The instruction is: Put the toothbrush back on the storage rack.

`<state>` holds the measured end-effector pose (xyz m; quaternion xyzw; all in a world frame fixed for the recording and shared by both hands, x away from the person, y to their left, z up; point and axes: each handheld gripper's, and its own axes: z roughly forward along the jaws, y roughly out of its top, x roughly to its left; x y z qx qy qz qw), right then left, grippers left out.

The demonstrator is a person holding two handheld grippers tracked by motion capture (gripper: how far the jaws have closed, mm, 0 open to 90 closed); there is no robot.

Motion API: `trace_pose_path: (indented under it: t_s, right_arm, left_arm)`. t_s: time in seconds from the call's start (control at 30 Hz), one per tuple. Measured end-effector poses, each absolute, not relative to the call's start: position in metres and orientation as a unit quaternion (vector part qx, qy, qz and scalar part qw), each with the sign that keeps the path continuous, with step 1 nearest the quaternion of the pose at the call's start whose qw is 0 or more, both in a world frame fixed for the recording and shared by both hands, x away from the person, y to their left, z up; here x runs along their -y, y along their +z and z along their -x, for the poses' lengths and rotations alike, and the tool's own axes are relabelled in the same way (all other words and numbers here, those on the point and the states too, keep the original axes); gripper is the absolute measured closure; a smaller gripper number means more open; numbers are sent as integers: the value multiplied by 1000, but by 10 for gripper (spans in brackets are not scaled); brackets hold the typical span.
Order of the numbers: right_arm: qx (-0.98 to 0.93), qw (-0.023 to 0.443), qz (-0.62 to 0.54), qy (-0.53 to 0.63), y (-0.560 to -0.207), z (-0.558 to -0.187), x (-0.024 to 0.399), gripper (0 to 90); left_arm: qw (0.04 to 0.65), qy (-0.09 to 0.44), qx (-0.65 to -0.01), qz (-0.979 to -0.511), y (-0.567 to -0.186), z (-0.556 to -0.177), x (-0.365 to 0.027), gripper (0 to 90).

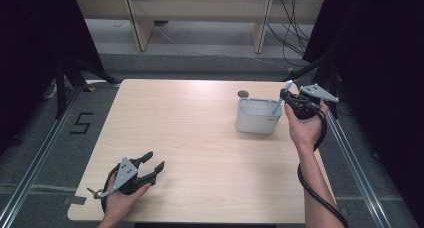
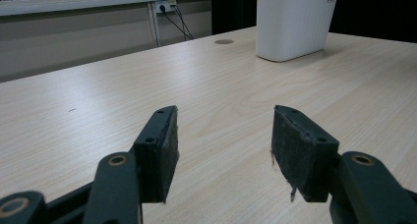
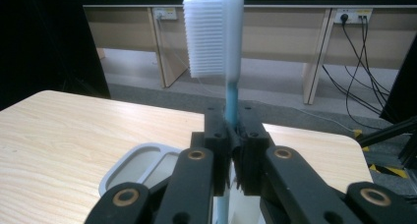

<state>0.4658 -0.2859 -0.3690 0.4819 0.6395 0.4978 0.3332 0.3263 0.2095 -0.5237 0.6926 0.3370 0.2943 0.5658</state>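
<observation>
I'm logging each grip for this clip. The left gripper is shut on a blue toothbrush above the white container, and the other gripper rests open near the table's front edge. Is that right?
Wrong hand. The right gripper is shut on the toothbrush above the white container, as the right gripper view shows; the left gripper rests open near the table's front edge.

A black numeral "5" [image 1: 81,123] is marked on the floor [image 1: 30,138].

Both grippers are black, the left gripper [image 1: 152,164] and the right gripper [image 1: 286,95]. Each has a grey three-cornered plate on top, brass-coloured rings at the joints, dark pads [image 2: 169,148] and a thick black cable [image 1: 320,195].
</observation>
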Motion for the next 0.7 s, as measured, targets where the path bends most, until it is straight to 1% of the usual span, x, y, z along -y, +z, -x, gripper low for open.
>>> trace_pose_path:
  t_s: [0.03,0.1,0.17,0.2,0.23,0.47,0.5,0.53,0.7]
  right_arm:
    - [-638,326,-488,499,-369,-465,285,860]
    - [-640,331,-482,498,-373,-467,285,860]
    - [-641,324,-488,496,-374,-467,285,860]
    - [-641,330,-485,495,-375,-468,286,860]
    - [-638,323,-494,494,-375,-466,285,860]
    - [-643,330,-486,492,-379,-469,287,860]
    - [-637,318,-499,494,-379,-468,285,860]
    - [-643,325,-489,492,-381,-469,287,860]
    - [-642,322,-496,489,-386,-470,284,860]
  left_arm:
    - [566,294,-337,-693,-524,-326,-210,429]
    - [566,294,-337,-692,-524,-326,-210,429]
    - [566,294,-337,-692,-524,-326,-210,428]
    - [566,294,-338,-692,-524,-326,-210,428]
    - [566,294,-338,-692,-524,-326,-210,428]
    - [566,295,-337,-692,-524,-326,-210,428]
    - [566,295,-337,-693,-524,-326,-209,428]
    - [565,295,-336,-693,-524,-326,-209,428]
    - [565,295,-336,-693,-524,-326,-209,428]
